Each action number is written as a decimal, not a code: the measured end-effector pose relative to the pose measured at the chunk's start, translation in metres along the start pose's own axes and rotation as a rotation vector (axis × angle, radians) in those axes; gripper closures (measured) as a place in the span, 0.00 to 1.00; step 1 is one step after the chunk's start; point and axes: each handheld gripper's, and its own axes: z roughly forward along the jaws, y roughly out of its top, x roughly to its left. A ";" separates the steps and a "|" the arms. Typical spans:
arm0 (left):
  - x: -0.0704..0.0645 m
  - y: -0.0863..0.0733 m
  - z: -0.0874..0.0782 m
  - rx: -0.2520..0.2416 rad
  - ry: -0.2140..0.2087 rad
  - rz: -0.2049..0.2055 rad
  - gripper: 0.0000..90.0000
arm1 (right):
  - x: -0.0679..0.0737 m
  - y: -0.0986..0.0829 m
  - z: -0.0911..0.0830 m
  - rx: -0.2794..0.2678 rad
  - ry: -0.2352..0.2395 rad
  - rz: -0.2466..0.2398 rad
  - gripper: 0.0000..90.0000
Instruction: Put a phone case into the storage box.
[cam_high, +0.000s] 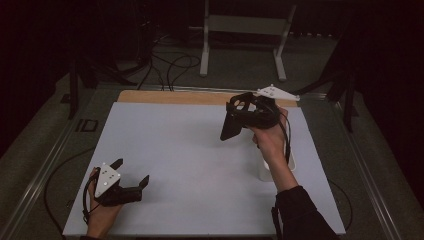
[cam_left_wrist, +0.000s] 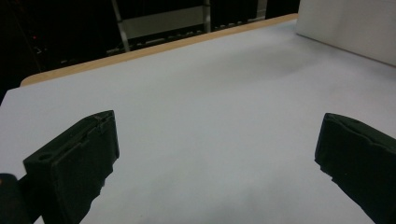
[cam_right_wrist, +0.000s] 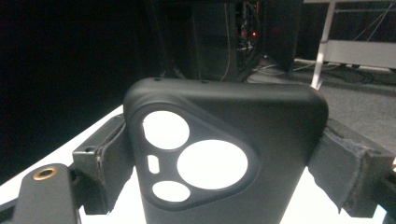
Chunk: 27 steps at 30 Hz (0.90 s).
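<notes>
The right gripper (cam_high: 239, 120) clamps a black phone case (cam_right_wrist: 224, 154) by its side edges; it looks light and flexible. The left gripper (cam_high: 131, 172) rests open over the counter (cam_high: 200, 165).

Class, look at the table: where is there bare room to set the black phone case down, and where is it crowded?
The white tabletop is bare between the left tongs and the right tongs holding the phone case, and back to the wooden edge. It is tighter at the right, where a white object lies under the right forearm.
</notes>
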 end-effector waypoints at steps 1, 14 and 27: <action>0.000 0.000 0.000 0.000 0.001 -0.001 0.00 | 0.000 0.001 0.001 0.001 -0.001 -0.006 0.16; 0.001 -0.001 0.001 -0.002 0.009 -0.007 0.00 | -0.010 0.007 0.007 -0.013 -0.050 -0.042 0.16; 0.001 -0.001 0.000 -0.010 0.017 -0.009 0.00 | -0.026 0.007 0.013 -0.028 -0.097 -0.019 0.16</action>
